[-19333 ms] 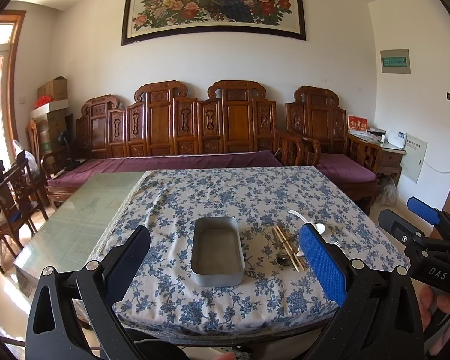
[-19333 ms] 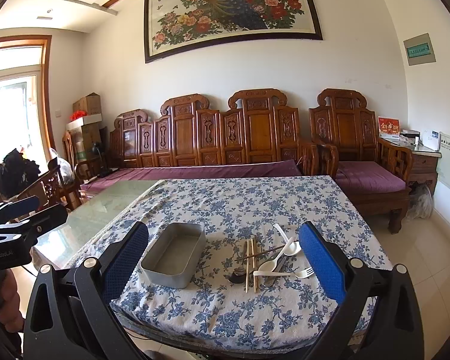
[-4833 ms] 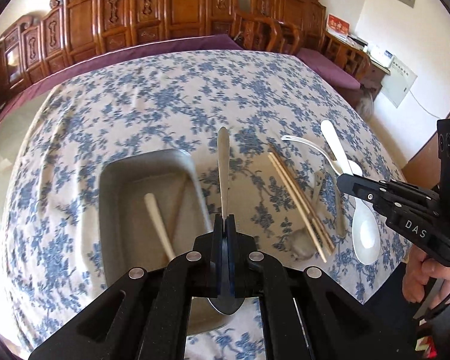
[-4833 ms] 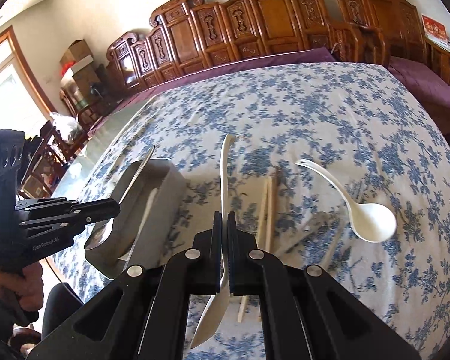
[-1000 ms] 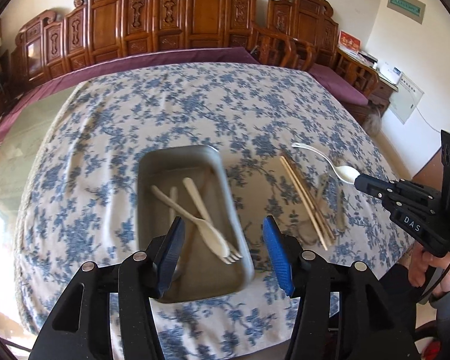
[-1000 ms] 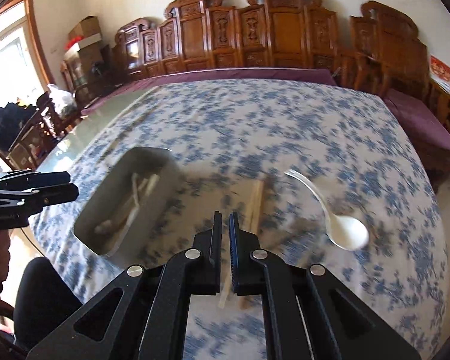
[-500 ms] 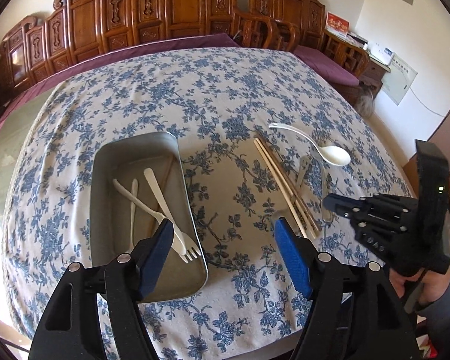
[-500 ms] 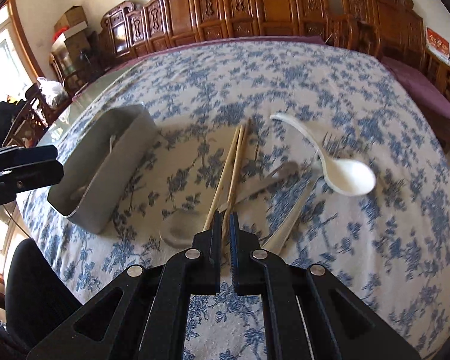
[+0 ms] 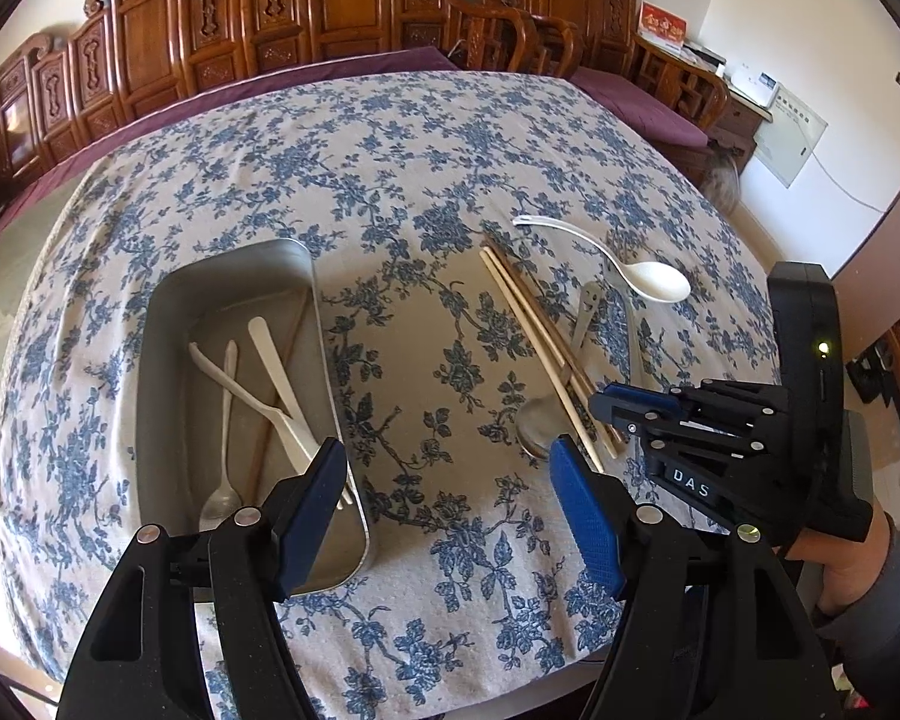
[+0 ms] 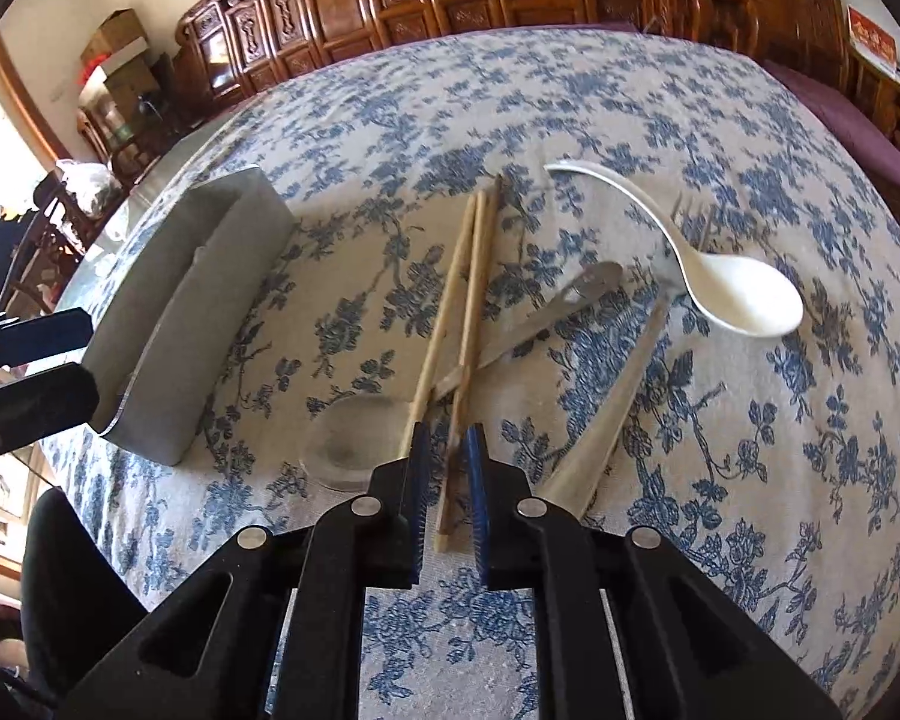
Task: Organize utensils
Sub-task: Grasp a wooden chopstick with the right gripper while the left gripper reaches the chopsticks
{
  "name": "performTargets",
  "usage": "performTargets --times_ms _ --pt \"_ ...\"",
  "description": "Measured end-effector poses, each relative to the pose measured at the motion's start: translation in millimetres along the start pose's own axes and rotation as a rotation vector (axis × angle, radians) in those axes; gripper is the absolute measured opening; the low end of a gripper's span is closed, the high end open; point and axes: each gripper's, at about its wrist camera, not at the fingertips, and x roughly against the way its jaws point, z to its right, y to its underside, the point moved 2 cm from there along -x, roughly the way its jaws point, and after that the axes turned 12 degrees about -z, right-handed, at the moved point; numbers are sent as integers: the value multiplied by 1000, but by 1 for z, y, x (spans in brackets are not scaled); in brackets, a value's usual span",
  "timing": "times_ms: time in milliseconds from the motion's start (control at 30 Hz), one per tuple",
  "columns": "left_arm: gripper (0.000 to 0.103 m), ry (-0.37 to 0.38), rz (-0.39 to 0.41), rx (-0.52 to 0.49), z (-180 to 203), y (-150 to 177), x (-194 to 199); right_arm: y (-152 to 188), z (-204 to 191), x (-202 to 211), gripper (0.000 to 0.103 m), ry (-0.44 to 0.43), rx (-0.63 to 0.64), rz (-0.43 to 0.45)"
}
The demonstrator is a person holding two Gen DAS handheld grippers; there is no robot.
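Between our right hand-held gripper's (image 10: pixel 447 468) narrow, just-opening blue pads lie the near ends of the chopsticks (image 10: pixel 468 294), resting on the flowered cloth of the bench (image 10: pixel 750 480); the pads straddle them but we cannot tell that they press yet. Their long axis runs straight away from this gripper, toward the far side of the bench, crossing over a metal spoon (image 10: pixel 354 438) whose bowl sits just left of the pads. Beside them to the right lie a pale flat utensil handle (image 10: pixel 618 408) and a white soup spoon (image 10: pixel 738 294). Well apart to the left stands the metal tray (image 9: pixel 168 324), already holding a few utensils. Our left hand-held gripper (image 9: pixel 444 516) hangs wide and empty near the tray's front corner, so the right one is clearly nearer the chopsticks
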Motion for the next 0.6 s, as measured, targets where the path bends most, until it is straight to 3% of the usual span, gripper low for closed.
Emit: performTargets --times_ms 267,600 --pt "67 0 -13 -1 7 -3 -8 3 5 6 7 -16 -8 8" --pt "67 16 -17 16 18 -14 -34 8 22 49 6 -18 -12 105"
